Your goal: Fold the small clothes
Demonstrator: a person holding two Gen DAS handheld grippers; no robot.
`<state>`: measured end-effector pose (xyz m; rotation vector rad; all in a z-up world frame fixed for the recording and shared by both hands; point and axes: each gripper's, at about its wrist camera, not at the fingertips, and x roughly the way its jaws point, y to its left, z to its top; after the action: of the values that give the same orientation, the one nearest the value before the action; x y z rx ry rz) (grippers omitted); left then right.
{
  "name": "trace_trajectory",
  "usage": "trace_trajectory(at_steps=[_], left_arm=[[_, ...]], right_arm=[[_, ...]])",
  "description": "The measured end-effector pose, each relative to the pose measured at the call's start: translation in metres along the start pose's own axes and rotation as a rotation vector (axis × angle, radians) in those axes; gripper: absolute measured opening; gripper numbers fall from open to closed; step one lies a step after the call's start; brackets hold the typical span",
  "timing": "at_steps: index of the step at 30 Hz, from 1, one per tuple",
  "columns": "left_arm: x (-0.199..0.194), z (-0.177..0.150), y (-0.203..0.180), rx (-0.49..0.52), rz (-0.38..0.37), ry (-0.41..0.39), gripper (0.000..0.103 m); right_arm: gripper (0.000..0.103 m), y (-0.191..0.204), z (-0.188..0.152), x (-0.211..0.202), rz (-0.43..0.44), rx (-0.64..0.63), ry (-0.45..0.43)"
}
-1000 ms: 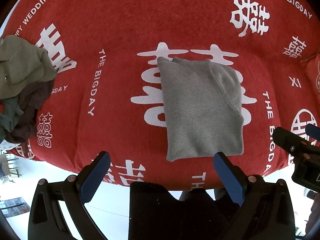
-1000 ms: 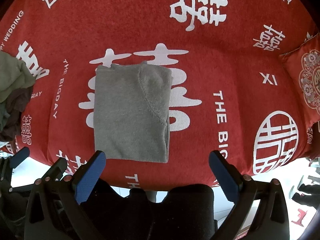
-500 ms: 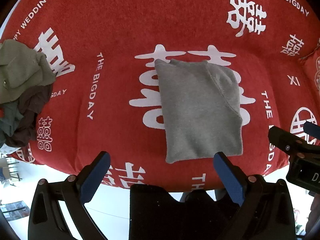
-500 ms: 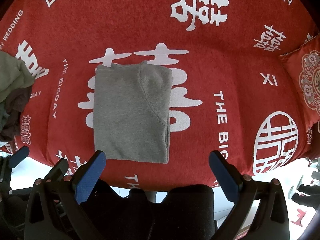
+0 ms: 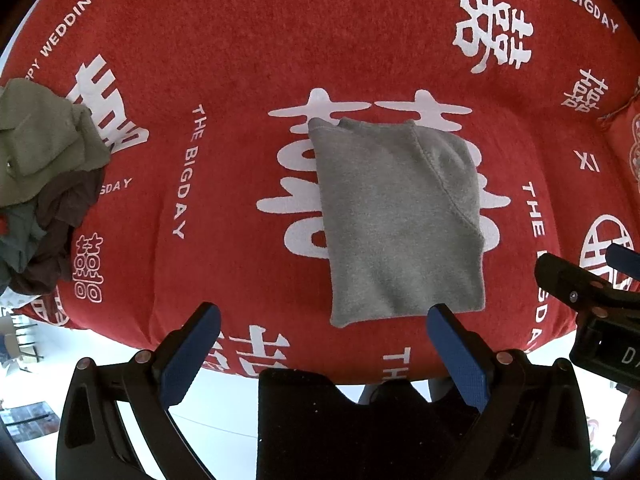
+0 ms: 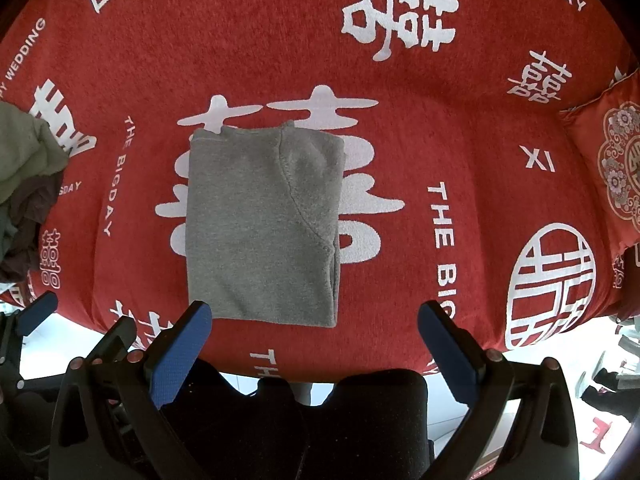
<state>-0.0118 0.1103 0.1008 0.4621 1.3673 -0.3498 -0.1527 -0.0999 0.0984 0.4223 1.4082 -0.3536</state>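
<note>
The gray garment (image 5: 400,220) is still lying folded on the red blanket (image 5: 240,80), unmoved. The left gripper (image 5: 320,344) and right gripper (image 6: 314,340) are staying released above its near edge, the left one drifting slightly nearer.

home, prob. bedroom | red wedding bedspread (image 6: 400,40) | clothes pile (image 5: 36,184)

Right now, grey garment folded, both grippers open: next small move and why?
Probably swing the left gripper toward the clothes pile at the left edge of the red cloth for another piece. The grey garment lies flat as a neat rectangle; the right gripper is empty too.
</note>
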Motion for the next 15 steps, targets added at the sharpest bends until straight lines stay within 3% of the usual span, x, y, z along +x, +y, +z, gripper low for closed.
trace_trajectory(at_steps=[15], left_arm=[[0.0035,-0.0023,-0.001,-0.003,0.005,0.0,0.103]], right_arm=[[0.103,-0.0007,0.0004,0.0002,-0.002,-0.003,0.001]])
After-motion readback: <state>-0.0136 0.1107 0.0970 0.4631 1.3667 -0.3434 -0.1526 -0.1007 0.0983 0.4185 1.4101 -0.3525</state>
